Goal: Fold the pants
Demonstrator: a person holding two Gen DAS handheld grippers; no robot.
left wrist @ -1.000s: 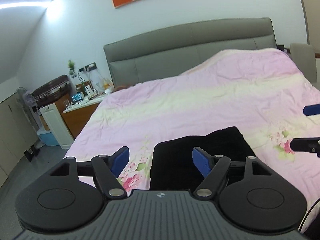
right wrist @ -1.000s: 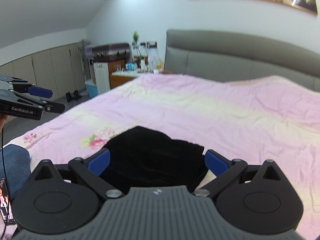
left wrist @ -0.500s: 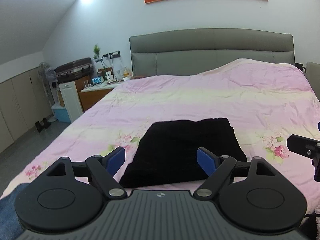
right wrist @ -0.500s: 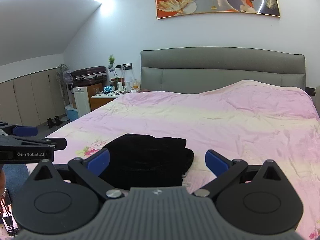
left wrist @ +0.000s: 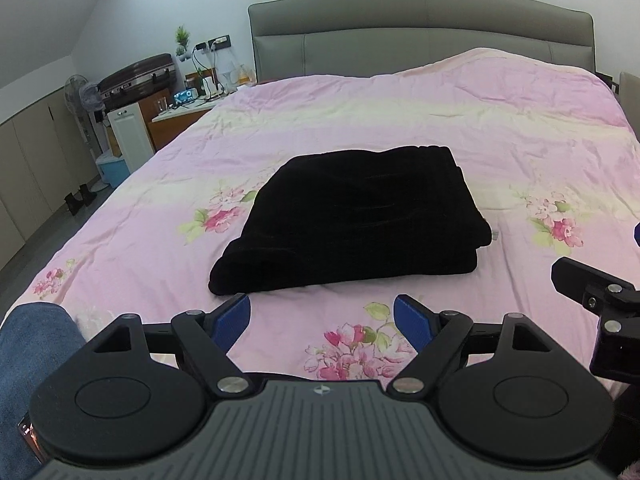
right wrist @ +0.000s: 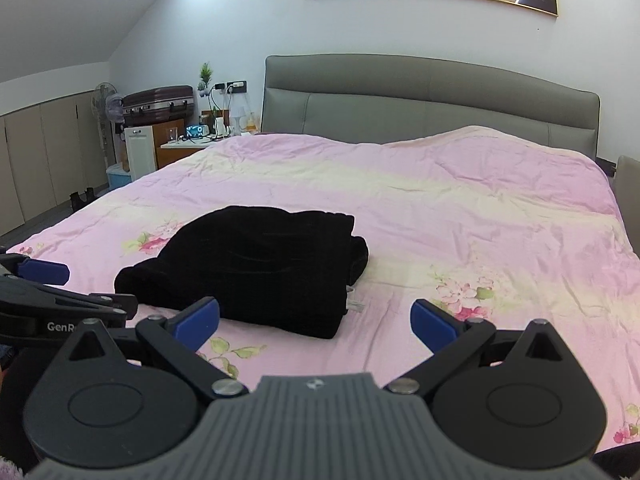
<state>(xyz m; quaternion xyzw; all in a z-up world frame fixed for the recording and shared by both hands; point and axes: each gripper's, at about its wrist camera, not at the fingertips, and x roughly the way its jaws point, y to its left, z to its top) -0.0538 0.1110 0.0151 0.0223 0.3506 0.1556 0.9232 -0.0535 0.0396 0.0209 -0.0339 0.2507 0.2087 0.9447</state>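
The black pants [left wrist: 356, 216] lie folded into a compact rectangle on the pink floral bedspread [left wrist: 460, 128]. They also show in the right wrist view [right wrist: 256, 264], left of centre. My left gripper [left wrist: 322, 320] is open and empty, held just short of the pants' near edge. My right gripper [right wrist: 316, 320] is open and empty, near the pants' right front corner. Each gripper shows at the edge of the other's view: the right one [left wrist: 592, 296] and the left one [right wrist: 44, 272].
A grey padded headboard [left wrist: 420, 28] stands at the far end. A nightstand with clutter [left wrist: 180, 104], a suitcase [left wrist: 136, 76], a fan and cabinets line the left wall. A person's jeans-clad leg [left wrist: 28, 344] is at the lower left.
Both grippers have pulled back and up from the pants. The pants now lie wholly ahead of the fingertips instead of between them. Both stayed open.
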